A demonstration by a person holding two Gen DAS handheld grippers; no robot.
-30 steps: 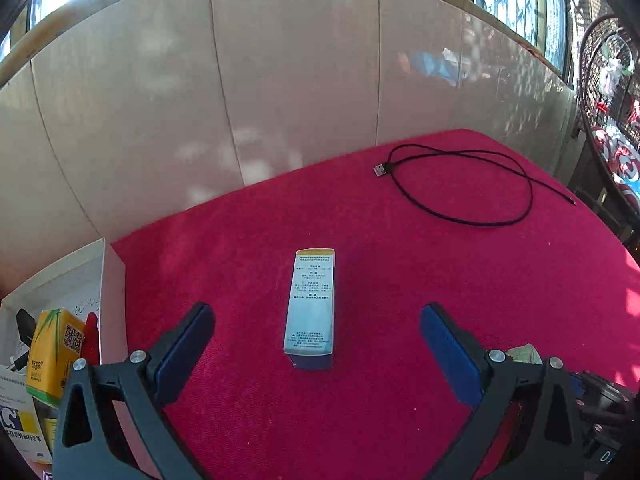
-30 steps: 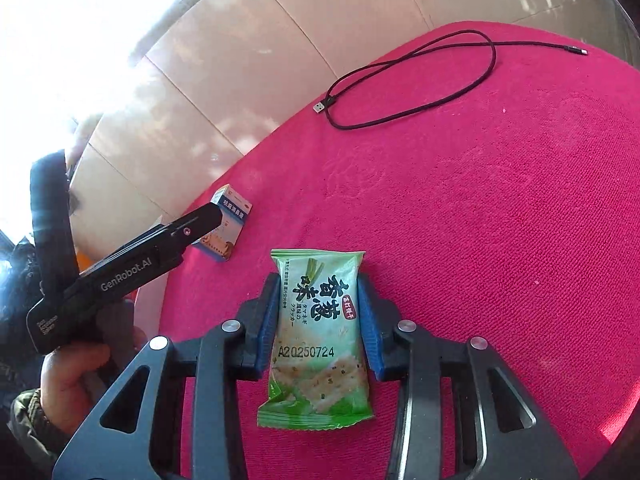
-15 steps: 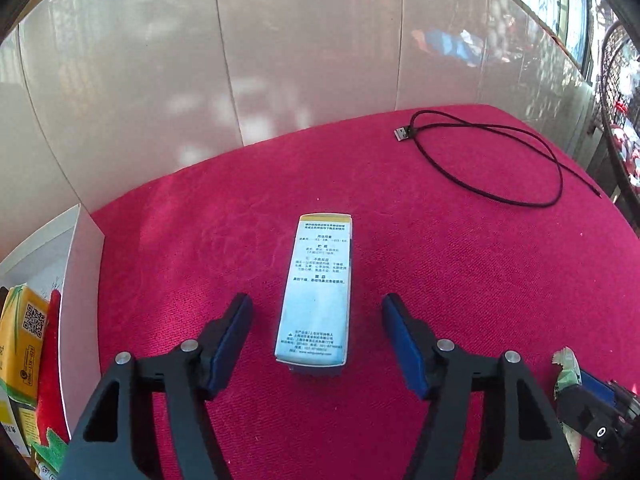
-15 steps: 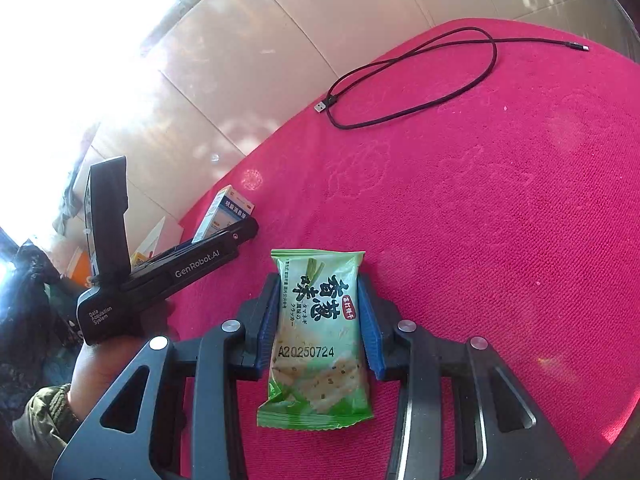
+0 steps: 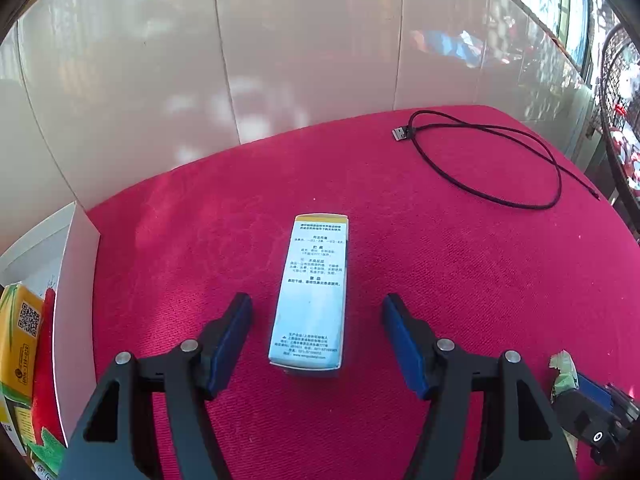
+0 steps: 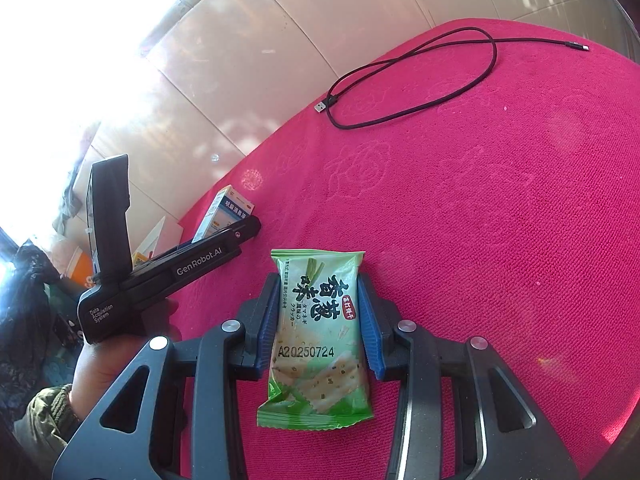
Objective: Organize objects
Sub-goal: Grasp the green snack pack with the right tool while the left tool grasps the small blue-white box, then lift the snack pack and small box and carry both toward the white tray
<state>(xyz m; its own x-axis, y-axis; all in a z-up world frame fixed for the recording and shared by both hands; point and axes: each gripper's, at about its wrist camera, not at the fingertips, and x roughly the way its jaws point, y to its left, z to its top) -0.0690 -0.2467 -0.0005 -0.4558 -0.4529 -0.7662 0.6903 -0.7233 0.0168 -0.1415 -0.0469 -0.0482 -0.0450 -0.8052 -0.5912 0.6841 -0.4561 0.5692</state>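
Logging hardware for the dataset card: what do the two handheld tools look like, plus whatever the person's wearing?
Both tools are black, with open triangular cut-out finger frames, silver pivot screws and ribbed blue pads. The left tool shows white "GenRobot.AI" and "Data Acquisition System" lettering on its side in the right wrist view. Right tool looks the same build. An olive-green cuff shows at the wrist. No cables visible.

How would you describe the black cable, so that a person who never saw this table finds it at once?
Start at the red cloth on the table, then look to its far side near the beige wall. The black cable lies there in a loose loop with a silver USB plug at one end, the only thin, dark thing; its neighbours are packages.
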